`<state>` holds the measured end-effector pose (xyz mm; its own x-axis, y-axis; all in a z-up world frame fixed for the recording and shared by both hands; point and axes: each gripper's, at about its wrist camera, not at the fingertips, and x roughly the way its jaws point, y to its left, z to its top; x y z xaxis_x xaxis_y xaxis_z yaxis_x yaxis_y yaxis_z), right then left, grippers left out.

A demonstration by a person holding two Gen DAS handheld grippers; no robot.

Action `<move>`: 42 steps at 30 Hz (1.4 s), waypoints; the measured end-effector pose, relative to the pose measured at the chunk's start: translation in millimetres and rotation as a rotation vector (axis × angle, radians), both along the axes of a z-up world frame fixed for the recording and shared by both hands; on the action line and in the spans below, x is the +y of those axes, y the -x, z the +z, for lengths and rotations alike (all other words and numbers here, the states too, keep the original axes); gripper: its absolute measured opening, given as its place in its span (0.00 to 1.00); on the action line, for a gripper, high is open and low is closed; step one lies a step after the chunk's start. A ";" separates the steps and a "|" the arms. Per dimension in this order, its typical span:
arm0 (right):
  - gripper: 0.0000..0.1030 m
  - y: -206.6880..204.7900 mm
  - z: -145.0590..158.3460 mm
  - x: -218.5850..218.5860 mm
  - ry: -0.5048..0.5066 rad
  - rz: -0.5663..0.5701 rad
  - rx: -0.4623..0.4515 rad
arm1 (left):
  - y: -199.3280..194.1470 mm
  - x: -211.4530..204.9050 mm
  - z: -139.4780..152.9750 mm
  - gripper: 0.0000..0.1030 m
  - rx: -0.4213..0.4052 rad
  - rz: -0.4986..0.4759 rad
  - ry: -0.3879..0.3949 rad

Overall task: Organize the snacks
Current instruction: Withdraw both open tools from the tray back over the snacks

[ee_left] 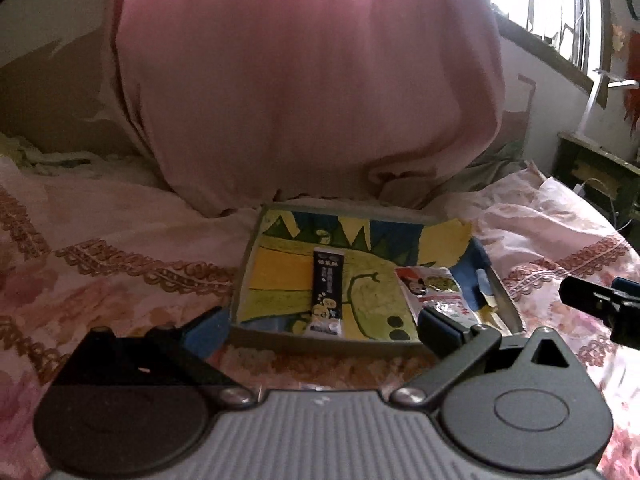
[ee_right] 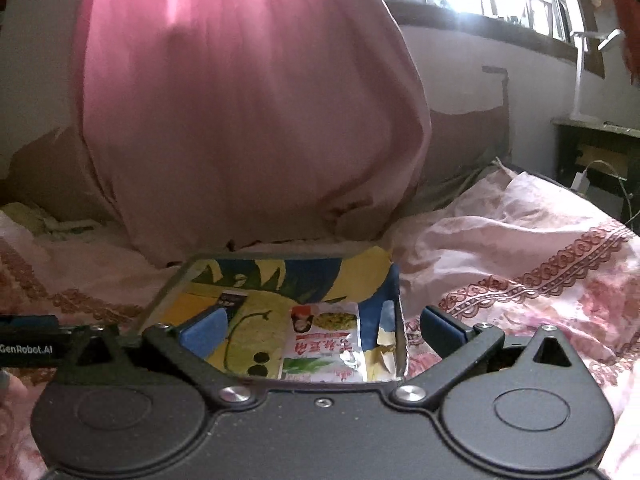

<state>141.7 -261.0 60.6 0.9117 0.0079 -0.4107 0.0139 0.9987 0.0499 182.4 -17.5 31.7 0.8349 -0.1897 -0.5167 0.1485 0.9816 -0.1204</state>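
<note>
Yellow-and-blue printed tray [ee_left: 256,256] sits on the bed ahead of both claws. Black stick packet [ee_left: 326,294] lies lengthwise before the left claw [ee_left: 324,326]; the foil snack pouch [ee_right: 326,342] lies nearer the right claw [ee_right: 324,330]. Both claws gape wide, empty. The pouch's near end is hidden.

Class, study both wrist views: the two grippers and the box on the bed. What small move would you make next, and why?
Probably swing away to look for more snacks. The left gripper and right gripper are open and empty, while the black stick packet and red-and-green packet already lie in the box.
</note>
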 end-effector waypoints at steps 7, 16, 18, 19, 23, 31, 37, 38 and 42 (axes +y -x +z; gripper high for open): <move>0.99 49.8 2.0 11.1 0.018 0.006 0.007 | 41.9 2.9 -6.4 1.00 0.035 -0.003 -0.007; 1.00 106.0 -1.5 23.3 0.069 0.040 0.016 | 87.5 4.3 -10.8 1.00 0.057 -0.020 -0.059; 1.00 116.7 -2.5 25.6 0.080 0.044 0.020 | 97.4 5.1 -13.3 1.00 0.078 -0.023 -0.069; 1.00 121.1 -3.1 26.1 0.082 0.047 0.025 | 101.3 4.9 -15.0 1.00 0.086 -0.027 -0.074; 1.00 132.8 -6.3 25.9 0.073 0.044 0.065 | 115.7 3.7 -22.2 1.00 0.136 -0.041 -0.097; 1.00 143.5 -21.5 23.9 0.034 0.035 0.187 | 126.1 -4.5 -31.9 1.00 0.213 -0.083 -0.147; 1.00 138.7 -31.5 25.0 0.049 0.036 0.249 | 122.2 -14.0 -42.6 1.00 0.276 -0.113 -0.194; 1.00 137.4 -33.1 24.1 0.046 0.033 0.259 | 121.1 -15.4 -44.4 1.00 0.288 -0.119 -0.199; 1.00 130.6 -40.1 18.5 0.018 0.028 0.311 | 117.6 -18.9 -50.3 1.00 0.324 -0.138 -0.203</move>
<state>11.2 -242.4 20.5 0.7416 0.0215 -0.6705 -0.0020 0.9996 0.0297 64.7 -36.4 -18.6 0.5966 -0.1557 -0.7873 0.2666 0.9638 0.0114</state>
